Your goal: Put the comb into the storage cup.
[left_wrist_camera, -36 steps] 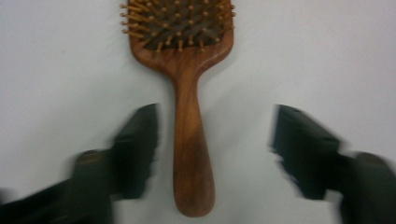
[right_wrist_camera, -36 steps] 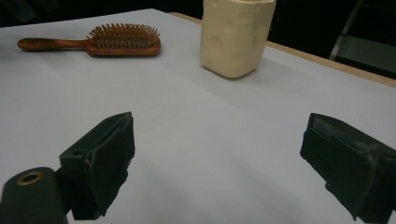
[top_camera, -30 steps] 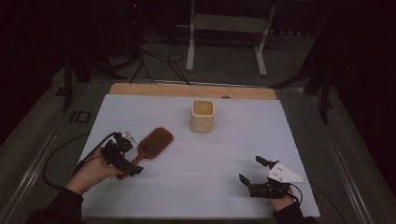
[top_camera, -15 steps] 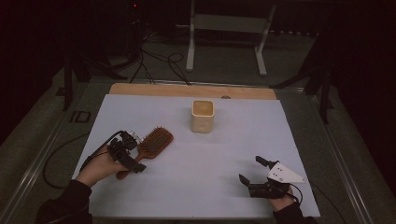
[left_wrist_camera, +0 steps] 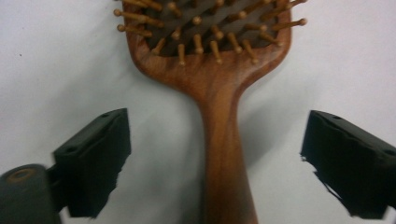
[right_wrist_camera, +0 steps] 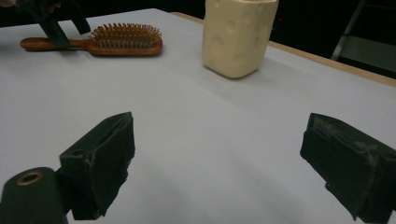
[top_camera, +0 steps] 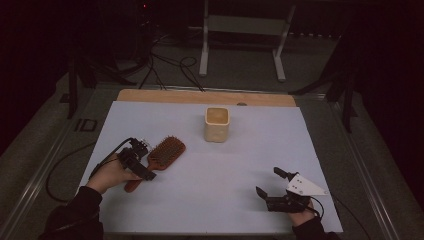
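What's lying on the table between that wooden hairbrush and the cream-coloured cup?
Nothing. In the high view, the stretch of white table between the hairbrush and the cream cup is bare. The right gripper view shows the same gap.

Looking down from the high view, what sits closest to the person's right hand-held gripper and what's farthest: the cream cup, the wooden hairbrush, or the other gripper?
From the right hand-held gripper, at the near right of the table:
1. Cream cup, upright at the middle, toward the far side.
2. Wooden hairbrush, lying bristles up at the left.
3. Left hand-held gripper, over the brush's handle at the near left, jaws just closing, not yet pressing.
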{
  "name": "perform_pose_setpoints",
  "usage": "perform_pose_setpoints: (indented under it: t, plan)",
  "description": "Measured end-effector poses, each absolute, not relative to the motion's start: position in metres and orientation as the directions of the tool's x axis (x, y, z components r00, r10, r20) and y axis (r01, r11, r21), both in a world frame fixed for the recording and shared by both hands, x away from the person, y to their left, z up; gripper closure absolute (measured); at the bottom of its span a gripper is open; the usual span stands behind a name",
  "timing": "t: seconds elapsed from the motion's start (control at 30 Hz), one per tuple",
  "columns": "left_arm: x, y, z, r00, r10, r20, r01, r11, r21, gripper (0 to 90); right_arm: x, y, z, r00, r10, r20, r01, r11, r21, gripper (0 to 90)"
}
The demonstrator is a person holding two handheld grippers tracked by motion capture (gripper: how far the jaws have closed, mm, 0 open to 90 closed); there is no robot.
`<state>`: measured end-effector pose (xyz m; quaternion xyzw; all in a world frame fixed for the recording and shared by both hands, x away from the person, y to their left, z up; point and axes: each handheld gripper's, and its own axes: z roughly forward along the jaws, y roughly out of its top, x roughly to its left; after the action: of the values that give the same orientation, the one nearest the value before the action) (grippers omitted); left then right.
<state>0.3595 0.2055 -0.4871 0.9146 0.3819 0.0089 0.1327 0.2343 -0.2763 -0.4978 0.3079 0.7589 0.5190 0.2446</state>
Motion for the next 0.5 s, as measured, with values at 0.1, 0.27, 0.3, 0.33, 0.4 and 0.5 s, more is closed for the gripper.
perform_pose_setpoints:
  t: [0.1,0.27,0.3,0.33,0.4,0.5]
  plan:
    - [0.3617,0.2054,-0.4885,0.710,0.699,-0.079,0.696,-0.681,0.230,21.5,0.2346,-0.2768,-0.4982,-0.690,0.722,-0.049,0.219,0.273,0.937,9.4]
    - [0.3655,0.2036,-0.4908,0.701,0.709,-0.068,0.706,-0.680,0.197,32.1,0.2346,-0.2766,-0.4980,-0.692,0.720,-0.053,0.213,0.274,0.938,9.4]
    - [0.3664,0.2030,-0.4912,0.697,0.713,-0.069,0.711,-0.676,0.194,33.8,0.2347,-0.2766,-0.4980,-0.692,0.721,-0.051,0.215,0.273,0.938,9.4]
    - [0.3671,0.2020,-0.4912,0.699,0.713,-0.061,0.709,-0.680,0.187,35.3,0.2345,-0.2764,-0.4978,-0.691,0.721,-0.052,0.214,0.272,0.938,9.4]
    - [0.3688,0.2010,-0.4901,0.691,0.721,-0.055,0.717,-0.673,0.183,39.1,0.2344,-0.2762,-0.4978,-0.692,0.720,-0.053,0.212,0.273,0.938,9.4]
    - [0.3701,0.1985,-0.4894,0.697,0.715,-0.059,0.713,-0.680,0.174,45.0,0.2346,-0.2767,-0.4978,-0.691,0.721,-0.050,0.216,0.272,0.938,9.4]
